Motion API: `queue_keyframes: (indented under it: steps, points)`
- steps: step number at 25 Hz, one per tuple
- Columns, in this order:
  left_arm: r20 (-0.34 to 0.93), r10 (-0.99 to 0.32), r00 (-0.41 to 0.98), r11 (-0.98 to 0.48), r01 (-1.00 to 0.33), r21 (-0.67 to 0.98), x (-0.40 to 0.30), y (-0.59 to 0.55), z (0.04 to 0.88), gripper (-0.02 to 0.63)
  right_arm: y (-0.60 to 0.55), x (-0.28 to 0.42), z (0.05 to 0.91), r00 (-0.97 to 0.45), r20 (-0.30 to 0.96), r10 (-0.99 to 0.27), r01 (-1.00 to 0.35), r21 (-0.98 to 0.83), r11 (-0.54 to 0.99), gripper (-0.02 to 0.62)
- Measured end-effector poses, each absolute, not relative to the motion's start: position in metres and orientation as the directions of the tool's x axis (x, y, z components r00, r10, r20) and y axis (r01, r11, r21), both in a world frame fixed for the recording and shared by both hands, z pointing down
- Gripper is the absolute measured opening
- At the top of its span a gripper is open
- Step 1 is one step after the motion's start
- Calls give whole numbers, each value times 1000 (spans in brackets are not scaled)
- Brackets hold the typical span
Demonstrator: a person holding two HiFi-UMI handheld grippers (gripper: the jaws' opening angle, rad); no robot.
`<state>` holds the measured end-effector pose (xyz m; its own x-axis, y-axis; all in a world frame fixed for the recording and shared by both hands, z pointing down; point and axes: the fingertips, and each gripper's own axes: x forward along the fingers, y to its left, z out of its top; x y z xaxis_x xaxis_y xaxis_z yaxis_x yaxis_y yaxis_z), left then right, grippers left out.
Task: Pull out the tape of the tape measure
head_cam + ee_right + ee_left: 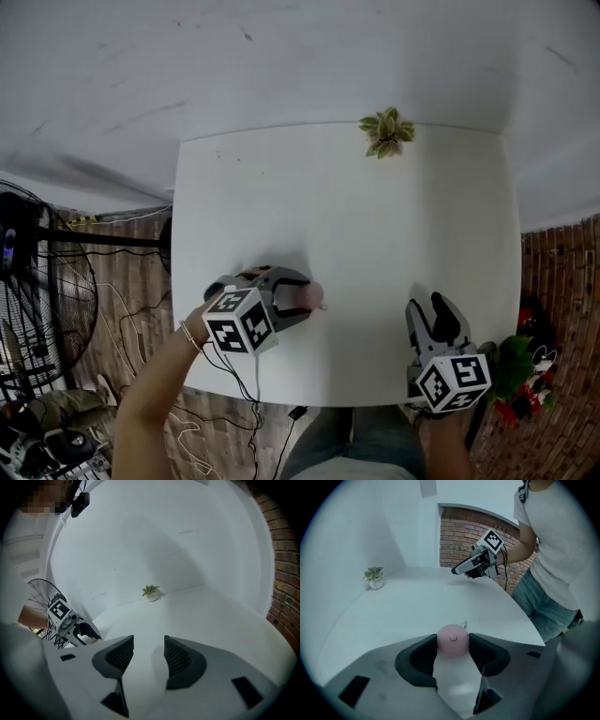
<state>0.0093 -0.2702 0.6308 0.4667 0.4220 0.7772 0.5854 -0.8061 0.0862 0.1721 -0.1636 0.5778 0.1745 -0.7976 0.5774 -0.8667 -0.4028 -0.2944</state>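
Left gripper view: tape measure [453,640] round, pink.

Table [375,234]: broad white middle lying open, near edge to far. Potted plant [386,133]: standing alone at the far edge. Left gripper [302,298], clamping the pink tape measure [315,296], and right gripper [428,307], jaws gaping, occupying the near edge, well apart.

Left gripper [302,296]: jaws closed on the pink tape measure [453,640], one pad on each side. Left forearm [155,384] bare, reaching in from lower left, gripper angled to the right. Right gripper [433,317]: jaws apart, nothing between them, pointing forward, well apart from the left.
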Motion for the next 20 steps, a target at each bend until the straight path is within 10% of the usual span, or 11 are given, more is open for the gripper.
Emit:
queue_keyframes:
  steps: [20]
  points:
    - [629,167,759,-972,21,232,14,-279,510,216,-187,152,487,30,424,-905,-939,-299,-171,193]
